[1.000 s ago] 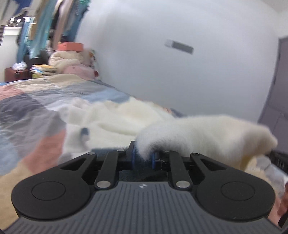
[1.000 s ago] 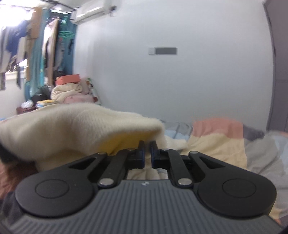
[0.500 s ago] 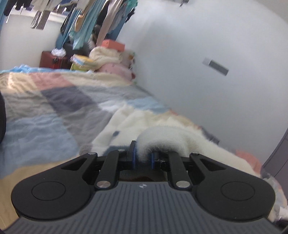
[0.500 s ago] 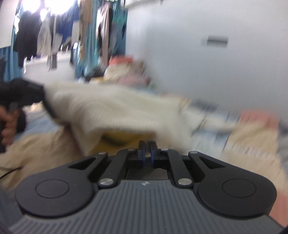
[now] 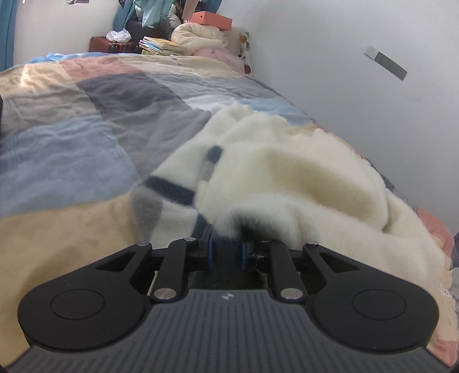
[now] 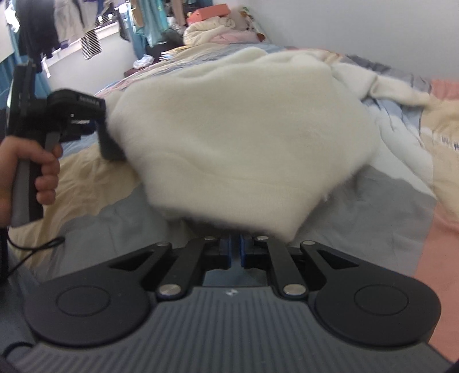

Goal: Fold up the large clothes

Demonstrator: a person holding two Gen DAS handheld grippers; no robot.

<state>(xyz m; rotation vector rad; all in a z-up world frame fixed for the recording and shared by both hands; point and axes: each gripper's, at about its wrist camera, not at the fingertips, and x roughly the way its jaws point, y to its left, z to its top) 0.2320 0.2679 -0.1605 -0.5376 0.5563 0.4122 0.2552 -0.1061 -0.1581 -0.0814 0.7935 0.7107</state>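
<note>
A cream fleece garment (image 5: pixel 301 178) with dark and grey stripes lies bunched on the patchwork bed. My left gripper (image 5: pixel 226 249) is shut on a thick fold of it, low over the bed. In the right wrist view the same garment (image 6: pixel 243 137) hangs spread between both grippers. My right gripper (image 6: pixel 235 252) is shut on its near edge. The left gripper (image 6: pixel 106 134), held in a hand, grips the garment's left corner.
The patchwork duvet (image 5: pixel 86 120) covers the bed. A white wall (image 5: pixel 344 71) runs along the right. Books (image 5: pixel 160 46), a rolled blanket (image 5: pixel 198 37) and an orange box (image 5: pixel 212 20) sit at the far end. Clothes hang by the window (image 6: pixel 71 25).
Both grippers have lowered and tilted down toward the bed, carrying the garment over it. The fleece now lies on the duvet ahead of the left gripper.
</note>
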